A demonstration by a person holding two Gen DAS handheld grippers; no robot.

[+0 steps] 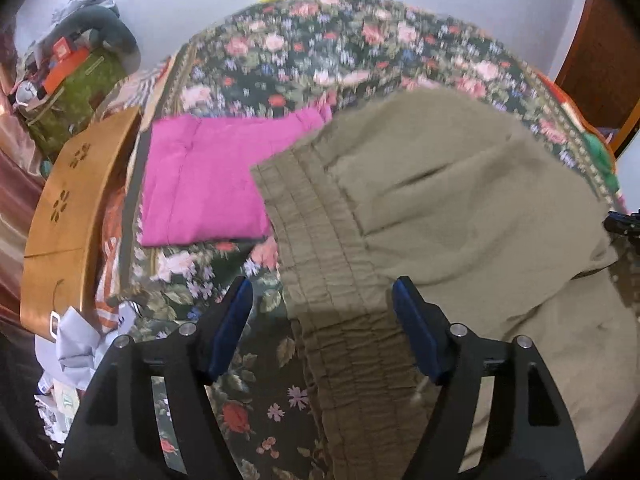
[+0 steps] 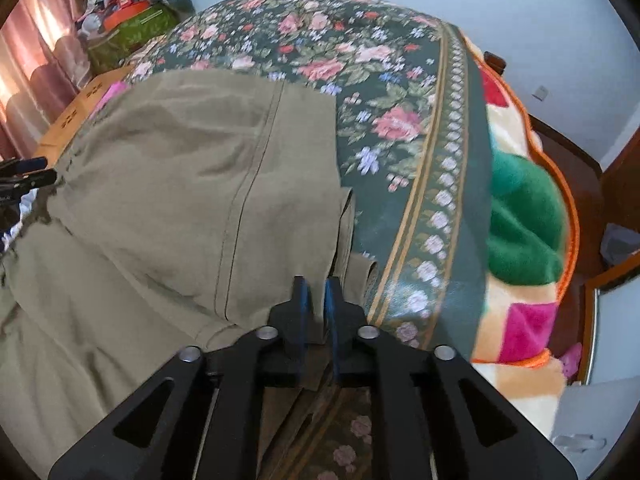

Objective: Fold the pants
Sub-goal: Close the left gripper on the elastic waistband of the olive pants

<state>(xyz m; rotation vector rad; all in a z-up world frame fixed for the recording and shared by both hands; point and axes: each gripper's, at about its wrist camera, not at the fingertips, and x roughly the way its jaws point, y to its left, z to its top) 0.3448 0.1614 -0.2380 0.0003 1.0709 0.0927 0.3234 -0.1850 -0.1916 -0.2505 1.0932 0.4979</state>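
Olive-khaki pants (image 1: 460, 216) lie partly folded on a floral bedspread (image 1: 304, 48). Their gathered elastic waistband (image 1: 332, 288) runs toward me in the left wrist view. My left gripper (image 1: 322, 300) is open, its jaws standing either side of the waistband, just above it. In the right wrist view the pants (image 2: 180, 184) fill the left half, with a stitched seam down the middle. My right gripper (image 2: 316, 292) is shut on the pants' folded edge near the hem. The left gripper shows at the left edge of the right wrist view (image 2: 24, 178).
A folded pink garment (image 1: 212, 180) lies on the bedspread left of the pants. A wooden board (image 1: 68, 208) and cluttered bags (image 1: 76, 92) stand at the left. A colourful fleece blanket (image 2: 520, 216) lies at the bed's right side, with wooden furniture (image 2: 608, 184) beyond.
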